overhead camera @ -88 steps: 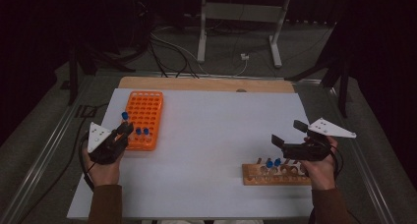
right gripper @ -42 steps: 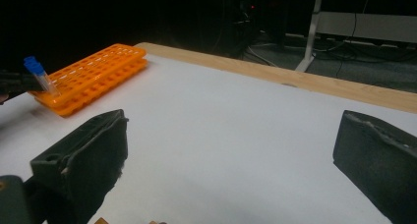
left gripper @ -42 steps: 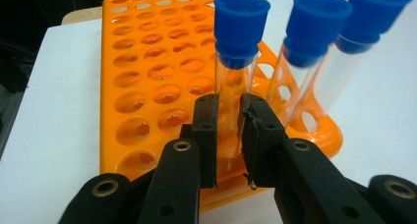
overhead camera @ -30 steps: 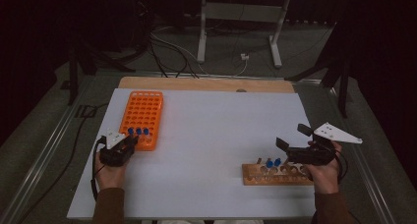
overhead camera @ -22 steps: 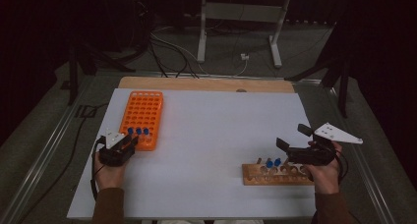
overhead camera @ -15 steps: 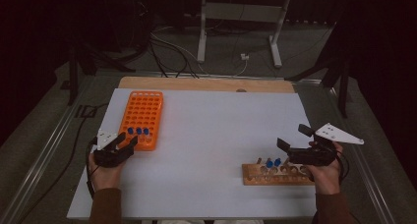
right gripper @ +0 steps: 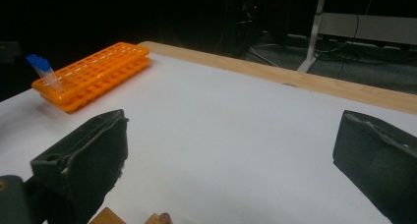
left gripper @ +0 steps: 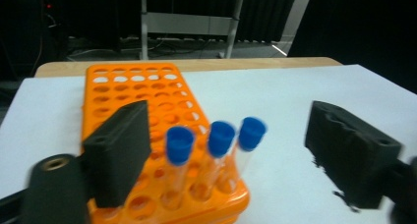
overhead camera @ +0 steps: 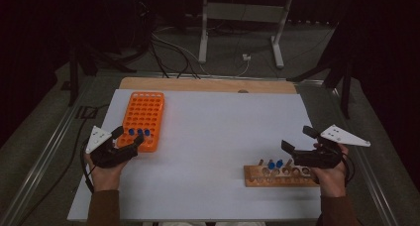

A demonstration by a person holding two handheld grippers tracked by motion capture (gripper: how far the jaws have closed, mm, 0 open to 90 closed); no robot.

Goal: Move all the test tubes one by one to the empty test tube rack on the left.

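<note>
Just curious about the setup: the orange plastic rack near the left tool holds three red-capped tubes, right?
Not quite: the three clear tubes in the orange plastic rack have blue caps, not red, as the left gripper view shows. They do stand near the left tool.

Dark room, grey cable-strewn floor (overhead camera: 188, 62)

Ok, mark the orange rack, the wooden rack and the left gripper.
orange rack (overhead camera: 145, 109): high view, on its empty holes.
wooden rack (overhead camera: 257, 179): high view, on its left end.
left gripper (overhead camera: 130, 138): high view, midway between its fingertips.
</note>
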